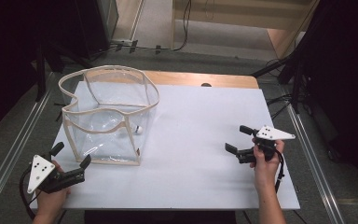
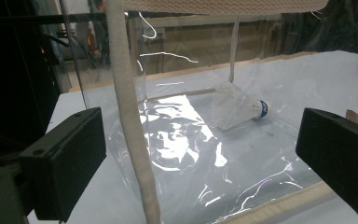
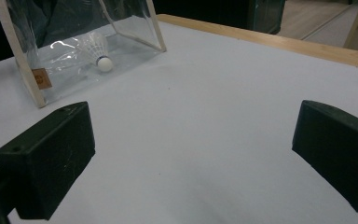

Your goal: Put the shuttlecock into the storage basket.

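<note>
A clear plastic bag [image 1: 109, 116] with cream fabric trim stands upright on the left of the white table top [image 1: 200, 140]. A white shuttlecock [image 1: 138, 129] lies on its side inside the bag, by the right wall; it is also visible through the plastic as the shuttlecock [image 2: 240, 109] and the shuttlecock [image 3: 100, 51]. My left gripper [image 1: 71, 156] is open near the bag's front left corner, its jaws either side of the trimmed edge [image 2: 130, 116] without touching it. My right gripper [image 1: 239, 139] is open over bare table at the right, pointing toward the bag [image 3: 74, 42].
A wooden strip [image 1: 200, 79] runs along the table's far edge. Metal rails [image 1: 9, 149] flank the table on both sides. Cables [image 1: 144, 46] lie on the floor beyond. Bare table stretches between the bag and the right gripper.
</note>
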Tool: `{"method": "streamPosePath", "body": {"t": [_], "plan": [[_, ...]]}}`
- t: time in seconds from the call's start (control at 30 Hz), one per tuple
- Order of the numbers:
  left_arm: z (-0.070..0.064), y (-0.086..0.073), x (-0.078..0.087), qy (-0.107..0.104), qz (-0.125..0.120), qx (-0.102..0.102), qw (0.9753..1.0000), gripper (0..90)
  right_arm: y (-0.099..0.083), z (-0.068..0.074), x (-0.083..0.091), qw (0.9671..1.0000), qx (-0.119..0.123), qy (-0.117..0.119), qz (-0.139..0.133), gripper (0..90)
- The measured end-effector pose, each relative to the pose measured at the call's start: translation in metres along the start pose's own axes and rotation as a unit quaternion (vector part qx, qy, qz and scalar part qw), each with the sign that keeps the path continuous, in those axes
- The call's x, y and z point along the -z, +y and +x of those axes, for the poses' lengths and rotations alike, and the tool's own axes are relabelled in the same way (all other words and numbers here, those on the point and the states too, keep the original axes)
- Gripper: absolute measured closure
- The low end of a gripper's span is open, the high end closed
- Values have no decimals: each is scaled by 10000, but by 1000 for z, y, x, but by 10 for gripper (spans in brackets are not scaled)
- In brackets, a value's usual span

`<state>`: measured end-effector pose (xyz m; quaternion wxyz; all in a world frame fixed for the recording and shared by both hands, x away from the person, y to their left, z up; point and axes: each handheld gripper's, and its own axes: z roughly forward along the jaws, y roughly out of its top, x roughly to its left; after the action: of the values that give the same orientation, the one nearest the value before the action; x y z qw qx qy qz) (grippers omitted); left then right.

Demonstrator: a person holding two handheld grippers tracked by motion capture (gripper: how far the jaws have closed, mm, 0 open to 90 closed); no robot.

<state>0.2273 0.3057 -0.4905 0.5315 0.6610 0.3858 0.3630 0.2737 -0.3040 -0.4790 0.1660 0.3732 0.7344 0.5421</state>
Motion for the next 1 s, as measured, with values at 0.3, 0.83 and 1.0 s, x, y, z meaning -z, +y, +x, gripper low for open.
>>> {"method": "streamPosePath", "body": {"t": [0.3, 0.83, 1.0], "plan": [[0, 0, 0, 2, 0, 7, 10000, 23, -10, -3, 13, 9998, -73, -169, -11, 0], [0, 0, 0, 0, 2, 1, 10000, 23, -39, -8, 41, 9980, -284, -567, -15, 0], [0, 0, 1, 4, 5, 4, 10000, 23, -46, -8, 49, 9972, -291, -686, -8, 0]]}}
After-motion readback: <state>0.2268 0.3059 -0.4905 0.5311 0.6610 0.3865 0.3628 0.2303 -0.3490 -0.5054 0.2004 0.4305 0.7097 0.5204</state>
